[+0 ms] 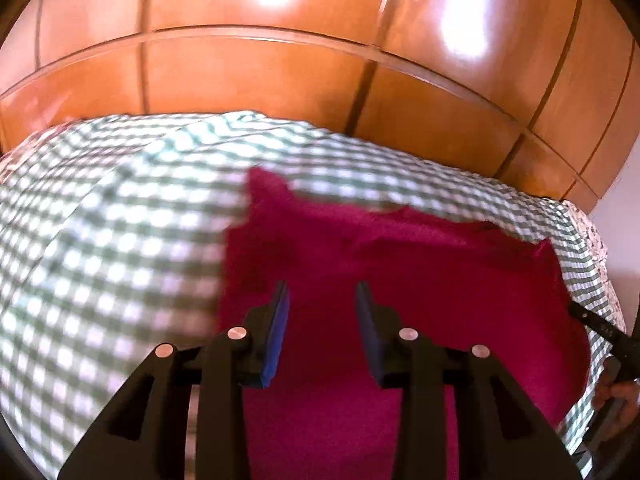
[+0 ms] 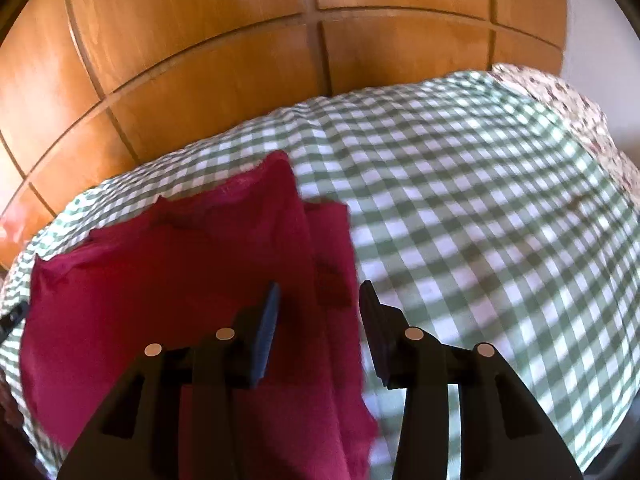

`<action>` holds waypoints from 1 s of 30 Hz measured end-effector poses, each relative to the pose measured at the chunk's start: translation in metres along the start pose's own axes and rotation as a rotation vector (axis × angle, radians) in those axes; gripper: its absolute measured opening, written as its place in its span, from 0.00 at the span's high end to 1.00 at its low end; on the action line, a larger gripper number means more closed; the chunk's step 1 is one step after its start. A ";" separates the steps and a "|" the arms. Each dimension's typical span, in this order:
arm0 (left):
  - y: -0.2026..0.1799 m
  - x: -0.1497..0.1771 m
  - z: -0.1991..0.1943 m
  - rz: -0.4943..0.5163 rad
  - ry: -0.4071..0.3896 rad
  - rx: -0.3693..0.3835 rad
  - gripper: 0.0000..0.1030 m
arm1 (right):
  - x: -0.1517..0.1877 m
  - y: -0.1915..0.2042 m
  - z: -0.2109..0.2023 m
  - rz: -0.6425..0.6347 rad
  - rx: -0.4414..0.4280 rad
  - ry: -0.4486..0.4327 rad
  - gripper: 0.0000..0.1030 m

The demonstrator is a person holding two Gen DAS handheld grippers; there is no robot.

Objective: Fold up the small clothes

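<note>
A magenta garment (image 1: 400,280) lies spread flat on a green-and-white checked cloth (image 1: 100,240). My left gripper (image 1: 322,292) is open and empty, held above the garment near its left edge. In the right wrist view the same garment (image 2: 180,280) lies at lower left, its right side folded over in a narrow strip. My right gripper (image 2: 320,294) is open and empty above that right edge. The right gripper's tip also shows at the far right of the left wrist view (image 1: 592,320).
The checked cloth (image 2: 480,220) covers a bed. A flowered sheet (image 2: 580,108) shows at its far right edge. Glossy wooden wardrobe doors (image 1: 280,60) stand close behind the bed. A white wall (image 2: 592,20) is at the right.
</note>
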State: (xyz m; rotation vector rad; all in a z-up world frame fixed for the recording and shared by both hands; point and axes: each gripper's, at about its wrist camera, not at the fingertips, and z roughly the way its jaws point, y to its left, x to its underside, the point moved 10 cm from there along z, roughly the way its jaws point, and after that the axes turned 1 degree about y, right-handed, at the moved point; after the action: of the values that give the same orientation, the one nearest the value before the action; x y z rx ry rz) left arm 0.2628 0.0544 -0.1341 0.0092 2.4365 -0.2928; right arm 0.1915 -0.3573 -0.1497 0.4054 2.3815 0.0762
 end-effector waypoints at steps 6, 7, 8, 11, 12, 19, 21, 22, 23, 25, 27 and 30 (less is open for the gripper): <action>0.036 0.039 -0.024 -0.060 0.005 -0.039 0.64 | 0.033 -0.019 -0.022 0.086 -0.077 0.036 0.45; 0.041 0.045 -0.030 -0.078 0.007 -0.032 0.64 | 0.040 -0.019 -0.027 0.093 -0.101 0.045 0.42; 0.046 0.051 -0.034 -0.092 0.007 -0.030 0.62 | 0.045 -0.019 -0.030 0.099 -0.120 0.054 0.41; 0.059 0.070 -0.046 -0.130 0.016 -0.015 0.59 | 0.065 -0.016 -0.043 0.107 -0.201 0.093 0.41; 0.061 0.075 -0.049 -0.140 0.018 -0.006 0.59 | 0.071 -0.015 -0.045 0.101 -0.209 0.106 0.41; 0.054 0.097 -0.048 -0.085 0.041 -0.025 0.59 | 0.095 -0.012 -0.046 0.085 -0.234 0.128 0.73; 0.055 0.096 -0.042 -0.049 0.051 -0.050 0.59 | 0.095 -0.011 -0.049 0.050 -0.209 0.129 0.84; 0.056 0.097 -0.040 -0.031 0.054 -0.064 0.59 | 0.092 -0.012 -0.053 0.041 -0.209 0.117 0.87; 0.057 0.098 -0.037 -0.018 0.059 -0.072 0.59 | 0.086 -0.015 -0.059 0.040 -0.207 0.094 0.87; 0.058 0.099 -0.034 -0.004 0.065 -0.074 0.58 | 0.083 -0.024 -0.059 0.030 -0.177 0.083 0.88; 0.057 0.096 -0.039 -0.004 0.062 -0.096 0.59 | 0.092 -0.027 -0.046 0.020 -0.158 0.119 0.88; 0.044 0.086 -0.060 -0.003 0.012 -0.073 0.63 | 0.093 -0.022 -0.047 0.005 -0.151 0.104 0.86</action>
State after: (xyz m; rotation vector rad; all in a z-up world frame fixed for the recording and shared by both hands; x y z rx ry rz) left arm 0.1624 0.1038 -0.1527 -0.0249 2.4582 -0.2052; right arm 0.0894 -0.3471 -0.1786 0.3430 2.4564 0.2844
